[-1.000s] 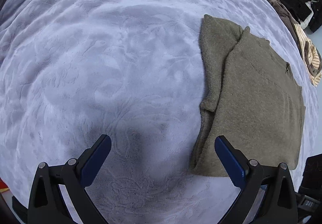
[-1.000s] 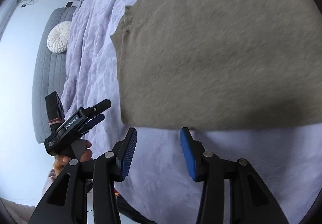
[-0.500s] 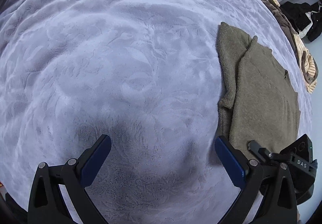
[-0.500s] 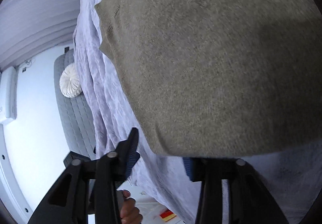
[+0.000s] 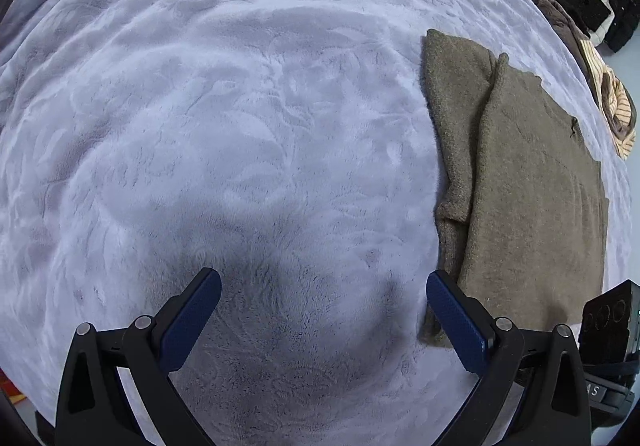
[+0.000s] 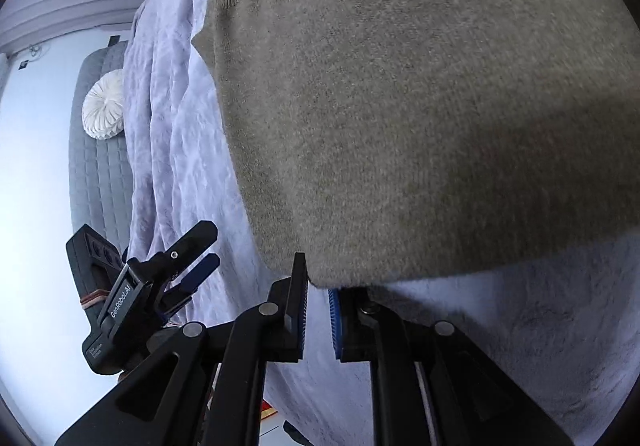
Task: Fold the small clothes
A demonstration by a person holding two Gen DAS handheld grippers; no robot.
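Folded olive sweater (image 5: 532,185) lies flat on lilac blanket (image 5: 240,117), right gripper (image 6: 318,286) pinching its near corner with jaws nearly closed, left gripper (image 5: 324,298) spread wide, empty, beside sweater's edge.

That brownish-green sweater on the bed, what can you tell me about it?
The sweater is an olive-brown, fuzzy knit, lying flat and partly folded on the pale lavender blanket, with one narrower layer showing from under the top panel along its left side. The right gripper has its nearly shut jaws at the near corner of the hem, seemingly pinching it. The left gripper hangs open beside it, not touching.
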